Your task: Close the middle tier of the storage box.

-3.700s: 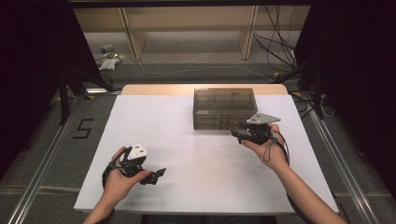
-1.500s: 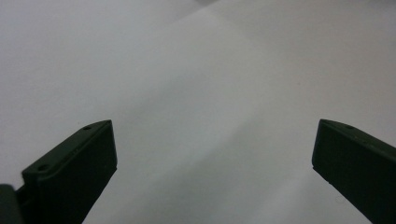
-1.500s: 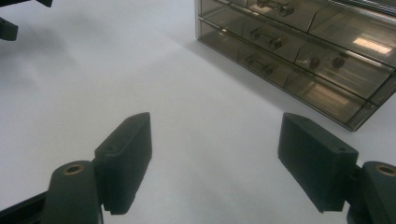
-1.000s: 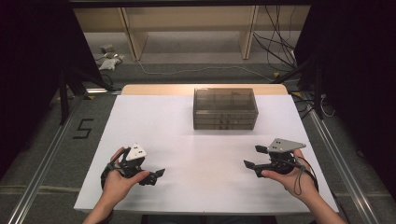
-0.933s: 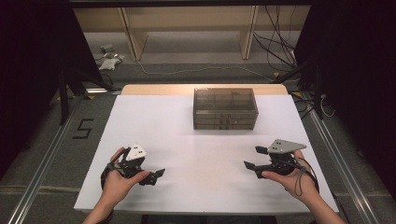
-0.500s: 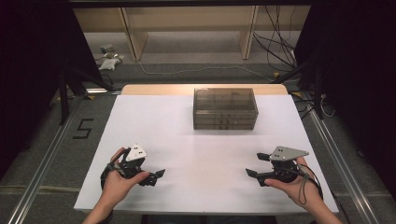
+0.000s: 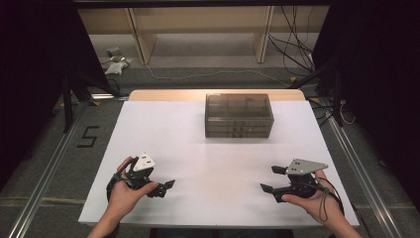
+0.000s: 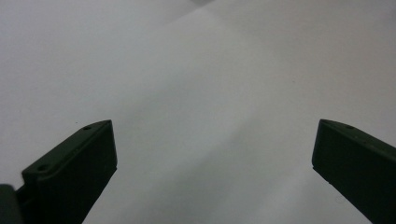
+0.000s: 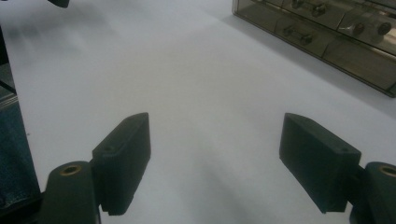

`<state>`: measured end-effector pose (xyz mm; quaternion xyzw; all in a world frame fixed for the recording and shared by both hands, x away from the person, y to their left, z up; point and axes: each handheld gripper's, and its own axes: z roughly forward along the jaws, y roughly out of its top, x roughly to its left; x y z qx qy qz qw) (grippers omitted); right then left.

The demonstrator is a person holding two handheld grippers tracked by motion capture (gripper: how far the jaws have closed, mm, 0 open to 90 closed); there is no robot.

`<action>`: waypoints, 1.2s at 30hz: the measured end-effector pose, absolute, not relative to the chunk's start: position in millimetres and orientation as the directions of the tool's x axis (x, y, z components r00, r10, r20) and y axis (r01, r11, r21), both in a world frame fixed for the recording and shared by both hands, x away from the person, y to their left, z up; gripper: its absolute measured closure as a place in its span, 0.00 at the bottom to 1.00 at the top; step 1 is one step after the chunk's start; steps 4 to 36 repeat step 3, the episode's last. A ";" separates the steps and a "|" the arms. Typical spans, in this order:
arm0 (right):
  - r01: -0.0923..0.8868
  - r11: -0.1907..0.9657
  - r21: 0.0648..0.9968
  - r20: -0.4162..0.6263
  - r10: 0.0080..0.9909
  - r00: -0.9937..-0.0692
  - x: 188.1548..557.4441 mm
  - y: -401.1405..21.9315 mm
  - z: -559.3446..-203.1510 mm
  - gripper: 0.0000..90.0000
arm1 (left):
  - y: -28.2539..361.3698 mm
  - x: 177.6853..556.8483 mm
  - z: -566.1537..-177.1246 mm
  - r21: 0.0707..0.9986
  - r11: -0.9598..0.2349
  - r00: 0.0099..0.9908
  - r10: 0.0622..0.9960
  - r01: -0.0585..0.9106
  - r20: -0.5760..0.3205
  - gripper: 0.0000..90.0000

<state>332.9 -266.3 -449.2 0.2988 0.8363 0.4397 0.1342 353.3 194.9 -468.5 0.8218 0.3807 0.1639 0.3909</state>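
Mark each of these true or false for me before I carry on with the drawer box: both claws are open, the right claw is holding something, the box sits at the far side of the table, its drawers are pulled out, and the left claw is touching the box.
1. Both claws are open. True: the left claw and the right claw each show their jaws wide apart with bare table between them.
2. The right claw holds something. False: it is empty.
3. The smoky translucent plastic drawer box sits toward the far side of the white table. True.
4. Its drawers are pulled out. False: in the high view the fronts look flush.
5. The left claw touches the box. False: it is at the near left, well apart from it.
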 end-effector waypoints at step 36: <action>0.366 0.445 0.817 0.027 0.606 -0.795 332.7 -265.9 -449.0 0.27 | 194.8 354.3 -468.9 0.766 -0.407 0.657 0.754 0.498 -0.026 0.00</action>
